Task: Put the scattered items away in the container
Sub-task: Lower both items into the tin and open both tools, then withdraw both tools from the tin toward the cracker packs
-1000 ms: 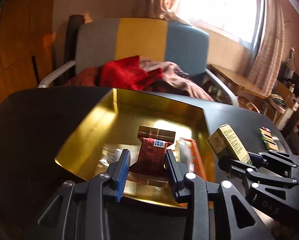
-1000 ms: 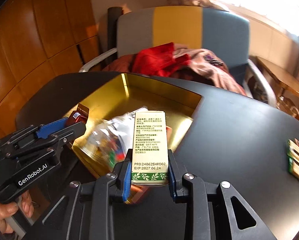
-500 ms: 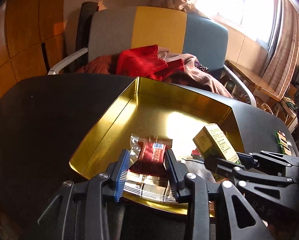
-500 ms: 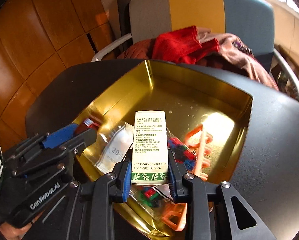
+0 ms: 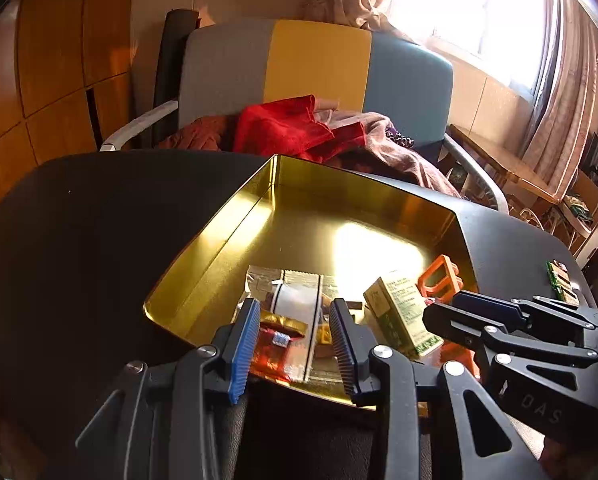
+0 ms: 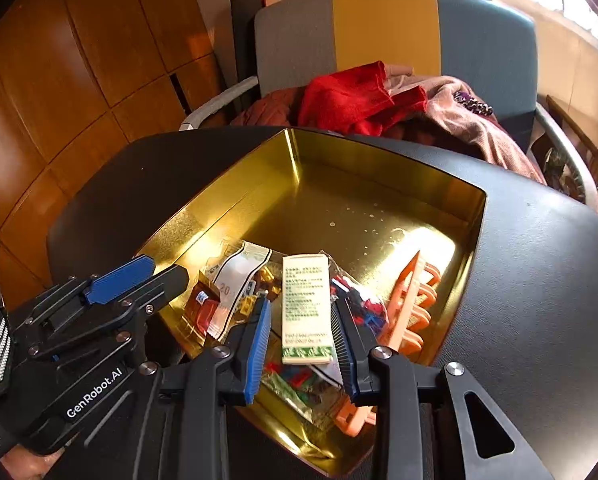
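While both grippers hang open over the gold tin [image 6: 471,216], the box [image 6: 305,308] and red packet [image 5: 273,350] lie inside.

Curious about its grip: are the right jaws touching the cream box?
Apart. Right wrist view: the right gripper's jaws, just opening, show gaps beside the cream box.

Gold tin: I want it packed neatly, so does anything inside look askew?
Yes. In the gold tin, the cream box lies propped on the clear bag of coloured pieces, and the orange plastic rack sits tilted on edge against the right wall.
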{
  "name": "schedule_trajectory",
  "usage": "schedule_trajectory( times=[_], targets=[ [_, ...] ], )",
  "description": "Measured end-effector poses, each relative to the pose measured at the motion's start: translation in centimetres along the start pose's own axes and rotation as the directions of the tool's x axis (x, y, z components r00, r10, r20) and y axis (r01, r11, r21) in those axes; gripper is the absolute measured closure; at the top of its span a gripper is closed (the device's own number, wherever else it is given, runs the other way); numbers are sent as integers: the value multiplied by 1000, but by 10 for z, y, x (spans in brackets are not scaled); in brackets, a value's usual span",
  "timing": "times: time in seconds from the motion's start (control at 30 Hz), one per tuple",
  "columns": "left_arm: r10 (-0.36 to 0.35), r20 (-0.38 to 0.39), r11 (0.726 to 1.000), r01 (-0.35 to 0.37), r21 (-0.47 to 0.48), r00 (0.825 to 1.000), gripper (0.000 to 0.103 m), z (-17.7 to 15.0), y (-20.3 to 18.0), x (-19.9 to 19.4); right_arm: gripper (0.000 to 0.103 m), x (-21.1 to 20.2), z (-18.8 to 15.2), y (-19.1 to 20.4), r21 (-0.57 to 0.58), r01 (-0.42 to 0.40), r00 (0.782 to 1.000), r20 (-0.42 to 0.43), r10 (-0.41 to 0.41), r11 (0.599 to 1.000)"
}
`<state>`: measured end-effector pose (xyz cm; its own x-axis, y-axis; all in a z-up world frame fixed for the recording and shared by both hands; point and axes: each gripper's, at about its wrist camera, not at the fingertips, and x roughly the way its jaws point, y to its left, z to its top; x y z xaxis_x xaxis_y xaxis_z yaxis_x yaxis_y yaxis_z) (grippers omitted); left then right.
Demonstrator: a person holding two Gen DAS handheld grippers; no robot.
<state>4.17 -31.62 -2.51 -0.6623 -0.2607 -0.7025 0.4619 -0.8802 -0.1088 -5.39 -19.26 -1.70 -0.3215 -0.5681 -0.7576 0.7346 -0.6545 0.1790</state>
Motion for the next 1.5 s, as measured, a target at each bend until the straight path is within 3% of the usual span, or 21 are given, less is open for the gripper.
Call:
schedule_trajectory(
  times=[0.3,0.53,0.8,0.93,1.27,1.5],
  targets=[
    [5,34,1000,-6,9,999,52,-14,-16,-28,70,-33,-29,-1,0,113,992,49,-113,994],
    [47,54,999,-48,10,997,43,-27,-31,-47,63,-64,-54,-5,14,211,973,97,-211,977],
    [128,57,987,-133,89,990,43,-41,-65,-58,51,-92,-80,-8,21,294,945,144,-294,956],
    [155,74,978,-164,132,985,43,-44,-88,-65,50,-103,-92,-23,56,318,936,144,-322,947],
    [80,96,978,-96,184,992,43,-44,-134,-74,43,-131,-114,-65,158,376,908,132,-397,913],
    [30,69,974,-45,221,997,43,-46,-161,-68,42,-144,-126,-86,202,414,889,117,-442,888]
  ],
)
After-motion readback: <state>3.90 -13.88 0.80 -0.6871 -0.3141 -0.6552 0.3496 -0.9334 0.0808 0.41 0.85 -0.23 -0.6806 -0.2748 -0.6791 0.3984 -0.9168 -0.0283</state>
